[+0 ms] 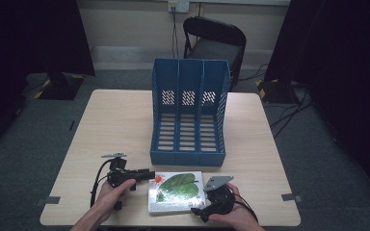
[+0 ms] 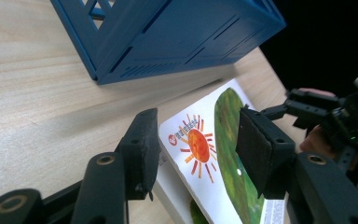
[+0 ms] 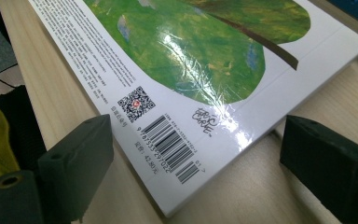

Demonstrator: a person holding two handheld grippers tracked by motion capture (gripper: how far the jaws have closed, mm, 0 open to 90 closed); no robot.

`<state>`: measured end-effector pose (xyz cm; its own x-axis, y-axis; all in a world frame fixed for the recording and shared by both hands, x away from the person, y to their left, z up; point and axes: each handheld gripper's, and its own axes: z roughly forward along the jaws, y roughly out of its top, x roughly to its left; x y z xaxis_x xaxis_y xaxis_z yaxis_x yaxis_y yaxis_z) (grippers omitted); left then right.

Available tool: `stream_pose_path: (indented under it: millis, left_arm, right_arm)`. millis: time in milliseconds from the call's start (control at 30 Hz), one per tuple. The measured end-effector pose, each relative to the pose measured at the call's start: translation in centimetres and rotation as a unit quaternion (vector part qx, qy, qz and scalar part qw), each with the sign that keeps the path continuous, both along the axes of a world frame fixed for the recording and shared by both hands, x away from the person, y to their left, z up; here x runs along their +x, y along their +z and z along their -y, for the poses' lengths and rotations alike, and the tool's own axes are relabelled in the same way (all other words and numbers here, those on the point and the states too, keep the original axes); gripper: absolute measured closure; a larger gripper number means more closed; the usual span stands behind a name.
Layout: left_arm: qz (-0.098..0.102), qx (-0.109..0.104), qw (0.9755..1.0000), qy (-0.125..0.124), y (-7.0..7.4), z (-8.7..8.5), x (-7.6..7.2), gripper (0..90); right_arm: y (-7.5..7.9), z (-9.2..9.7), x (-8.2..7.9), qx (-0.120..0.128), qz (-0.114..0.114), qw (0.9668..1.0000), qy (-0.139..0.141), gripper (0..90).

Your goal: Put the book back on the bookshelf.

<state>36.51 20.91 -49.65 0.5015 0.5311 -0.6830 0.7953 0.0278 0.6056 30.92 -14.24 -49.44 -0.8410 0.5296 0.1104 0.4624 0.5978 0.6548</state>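
Straddling the book (image 1: 177, 192), both grippers, left (image 2: 196, 149) and right (image 3: 191, 158), jaws parted, seemingly not pressing.

Dim, dark-edged high view; glare streaks the glossy book cover (image 3: 186, 56), and the near claw pads blur.

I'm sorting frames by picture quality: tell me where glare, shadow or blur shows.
High view: dim, dark at both sides, table evenly lit. Left gripper view: file rack casts a soft shadow on the wood. Right gripper view: bright glare streaks on the book cover; near jaws slightly soft.
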Motion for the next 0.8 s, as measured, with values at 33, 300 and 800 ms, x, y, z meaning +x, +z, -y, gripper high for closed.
stream_pose_path:
  millis: [33,300,800]
  left_arm:
    - [-0.003,-0.005,1.0000,0.001,-0.06,-0.05,0.01,48.8]
    - [-0.020,0.004,0.9998,-0.005,-0.49,-0.08,-0.04,48.1]
    - [-0.008,-0.036,0.9993,0.003,-0.12,-0.07,0.02,45.8]
  right_arm:
    - [-0.02,-0.02,-0.05,-0.002,0.003,1.0000,0.001,8.3]
    - [-0.08,-0.12,-0.13,-0.004,0.008,1.0000,-0.001,8.0]
    - [-0.09,-0.11,-0.28,-0.008,0.009,0.9999,0.000,6.8]
